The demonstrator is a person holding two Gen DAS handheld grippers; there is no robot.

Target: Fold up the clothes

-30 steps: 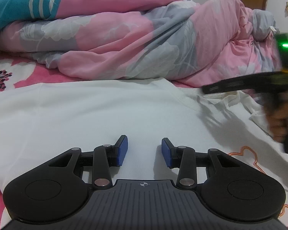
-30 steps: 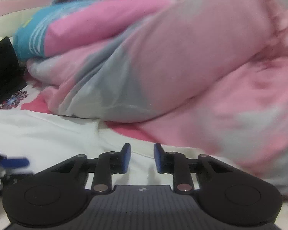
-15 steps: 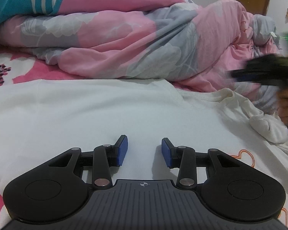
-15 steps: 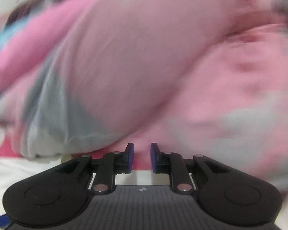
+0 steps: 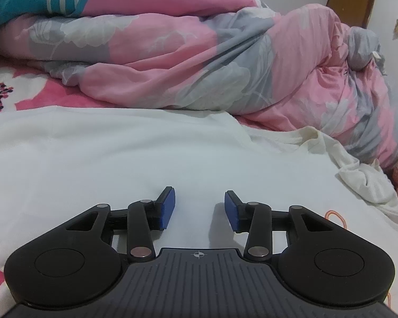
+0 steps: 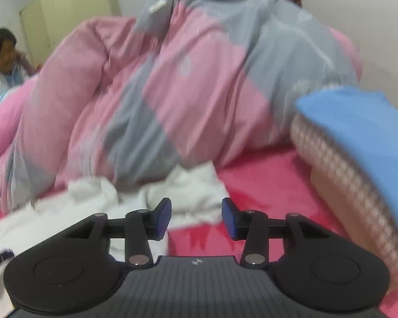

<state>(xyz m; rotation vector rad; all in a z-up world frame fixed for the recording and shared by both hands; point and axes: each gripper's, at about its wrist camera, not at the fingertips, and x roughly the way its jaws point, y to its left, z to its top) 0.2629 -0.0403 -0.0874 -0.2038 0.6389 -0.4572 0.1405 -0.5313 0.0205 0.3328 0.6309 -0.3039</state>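
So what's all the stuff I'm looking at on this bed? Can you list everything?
white garment: one, white, spread flat across the bed, its crumpled sleeve end toward the right
quilt: one, pink and grey floral, heaped behind the garment
bed sheet: one, bright pink with white flowers, under everything
pillow: one, blue top over a checked side, at the right edge of the bed
door: one, brown, far wall
cupboard: one, pale yellow, far left in the right camera view
person: one, in the background beyond the quilt
left gripper: black, blue pads, open over the garment
right gripper: black, blue pads, open near the sleeve end
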